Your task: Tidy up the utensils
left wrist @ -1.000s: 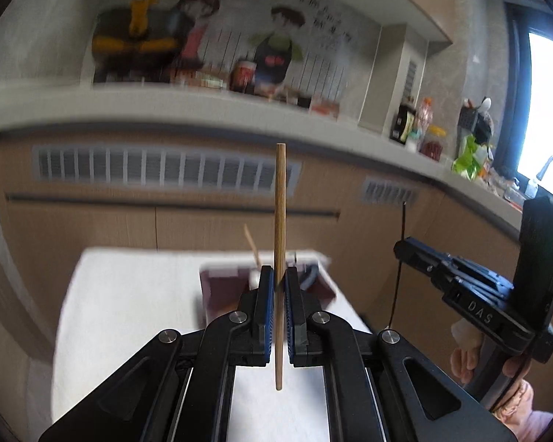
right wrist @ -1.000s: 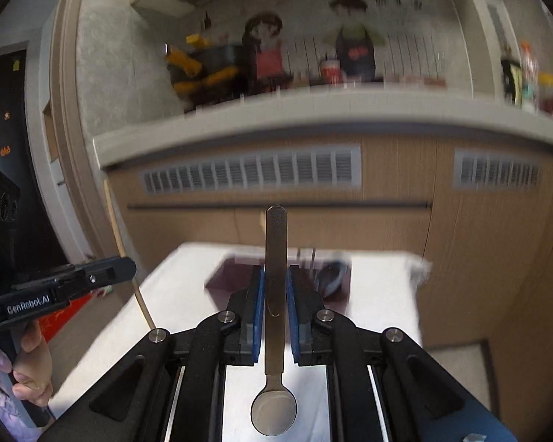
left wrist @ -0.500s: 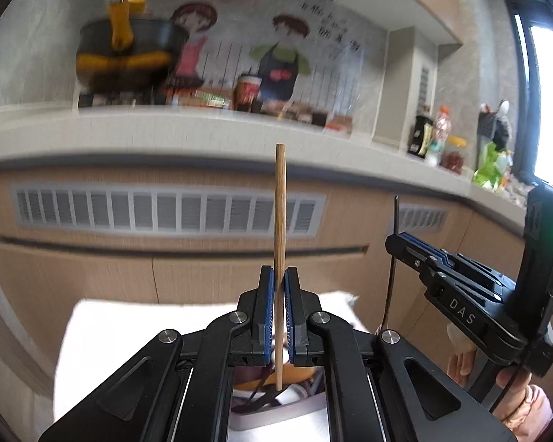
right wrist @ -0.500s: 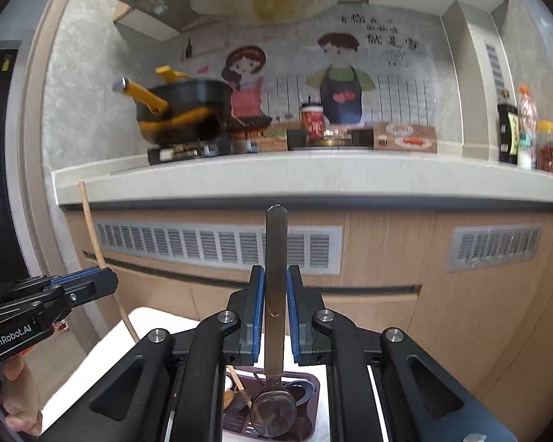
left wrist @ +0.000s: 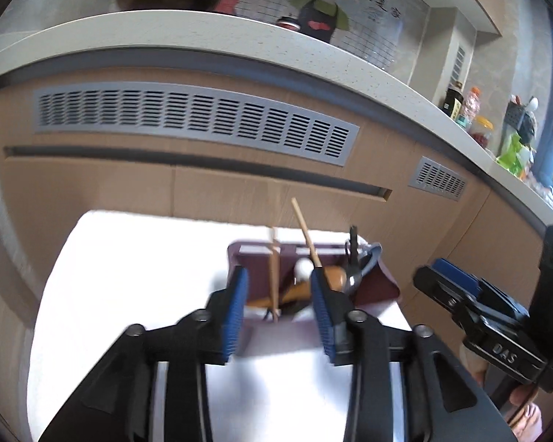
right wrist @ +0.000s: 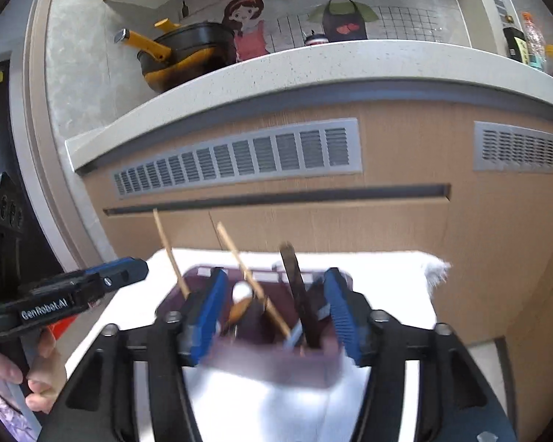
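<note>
Both jaws are opening: the left hand-held gripper [left wrist: 278,307] is releasing a thin, light, stiff wooden chopstick [left wrist: 274,276] into the maroon plastic utensil holder [left wrist: 383,283] at twelve o'clock on the white-clothed desk [left wrist: 129,276]; the right hand-held gripper [right wrist: 272,313] is freeing a slippery metal spoon [right wrist: 300,294], best pinched mid-handle.

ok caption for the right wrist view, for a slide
Right gripper jaws opening over the maroon utensil holder, metal spoon dropping in beside a wooden chopstick.

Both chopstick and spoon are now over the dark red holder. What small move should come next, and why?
Probably draw both grippers up and back. The left gripper and right gripper are opening; the chopstick and spoon stand free between the fingers, inside the utensil holder, so pulling away straight avoids knocking them.
</note>
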The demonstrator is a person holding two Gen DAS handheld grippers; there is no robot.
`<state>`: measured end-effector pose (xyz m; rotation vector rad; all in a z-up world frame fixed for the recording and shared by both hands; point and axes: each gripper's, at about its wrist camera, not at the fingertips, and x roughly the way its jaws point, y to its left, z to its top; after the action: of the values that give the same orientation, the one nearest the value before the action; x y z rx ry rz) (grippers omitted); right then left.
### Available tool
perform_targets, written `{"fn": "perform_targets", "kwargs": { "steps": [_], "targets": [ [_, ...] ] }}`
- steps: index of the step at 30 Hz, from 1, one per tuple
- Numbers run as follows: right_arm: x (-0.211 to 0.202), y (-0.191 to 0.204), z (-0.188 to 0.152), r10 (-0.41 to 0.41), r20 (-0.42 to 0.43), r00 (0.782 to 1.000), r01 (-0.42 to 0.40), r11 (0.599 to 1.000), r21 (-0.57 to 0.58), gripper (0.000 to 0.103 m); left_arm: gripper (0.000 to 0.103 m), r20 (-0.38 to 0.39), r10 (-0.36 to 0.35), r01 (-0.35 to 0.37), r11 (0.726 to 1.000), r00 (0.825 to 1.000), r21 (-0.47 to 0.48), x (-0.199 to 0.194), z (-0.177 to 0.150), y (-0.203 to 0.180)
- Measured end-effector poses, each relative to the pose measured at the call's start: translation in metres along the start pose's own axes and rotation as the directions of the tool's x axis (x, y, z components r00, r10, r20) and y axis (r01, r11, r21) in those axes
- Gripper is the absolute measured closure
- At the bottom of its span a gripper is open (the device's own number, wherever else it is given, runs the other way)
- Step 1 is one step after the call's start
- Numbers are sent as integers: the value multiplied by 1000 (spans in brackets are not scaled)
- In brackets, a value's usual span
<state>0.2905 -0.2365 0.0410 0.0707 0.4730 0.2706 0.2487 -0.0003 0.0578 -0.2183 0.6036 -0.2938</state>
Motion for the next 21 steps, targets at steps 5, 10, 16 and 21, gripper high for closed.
{"fn": "perform_targets", "kwargs": {
  "steps": [5, 10, 16, 21],
  "targets": [
    [-51, 16, -29, -60, -11, 998, 60, 998, 4, 19, 40, 16, 71, -71, 997, 997, 23, -50, -42, -12],
    [-104, 40, -55, -119, -11, 993, 118, 991, -66, 3, 21, 52, 147, -151, 986, 988, 70, -96, -89, -31],
    [-146, 60, -86, -272, 20, 962, 272, 953, -135, 0, 5, 137, 219, -239, 959, 966, 150, -127, -125, -52],
    [-154, 55, -105, -304, -21, 952, 300, 947, -112, 0, 3, 109, 228, -244, 957, 967, 155, -131, -139, -57]
  ]
}}
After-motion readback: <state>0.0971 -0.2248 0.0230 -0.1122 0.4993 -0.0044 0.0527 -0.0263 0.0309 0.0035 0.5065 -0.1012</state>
